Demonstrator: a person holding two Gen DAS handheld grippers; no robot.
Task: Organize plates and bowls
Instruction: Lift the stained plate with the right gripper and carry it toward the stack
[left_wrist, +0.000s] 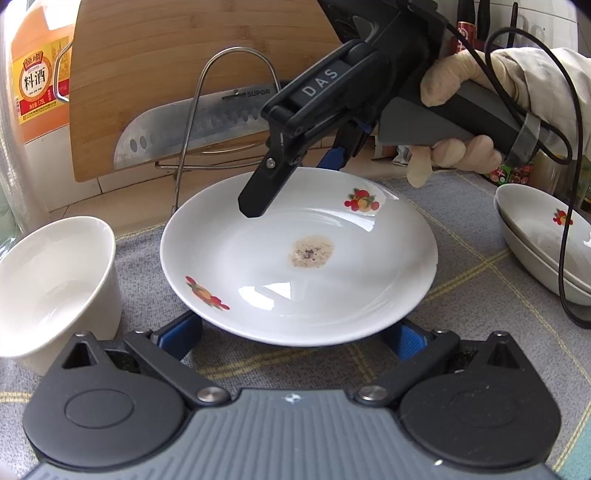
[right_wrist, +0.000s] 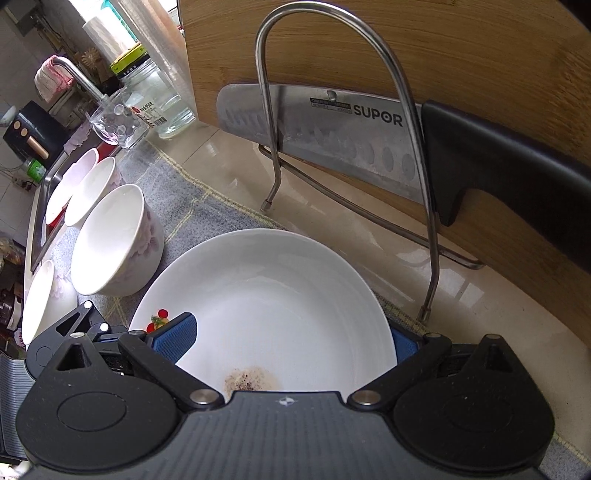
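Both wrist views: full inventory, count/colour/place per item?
plate: 1, white with fruit prints and a brown stain, on the cloth, between both tools
cloth: 1, grey with yellow lines, on the counter
bowls: 4, white, in a row left of the plate
stacked dishes: about 2, white, right of the plate
board: 1, wood, leaning behind the rack
rack: 1, steel wire, on the counter
knife: 1, steel blade, black handle, in the rack
bottle: 1, orange label, far left
jar: 1, clear glass, by the sink
left tool: open, at the plate's near rim
right tool: over the plate's far rim
hand: 1, gloved, holding the right tool
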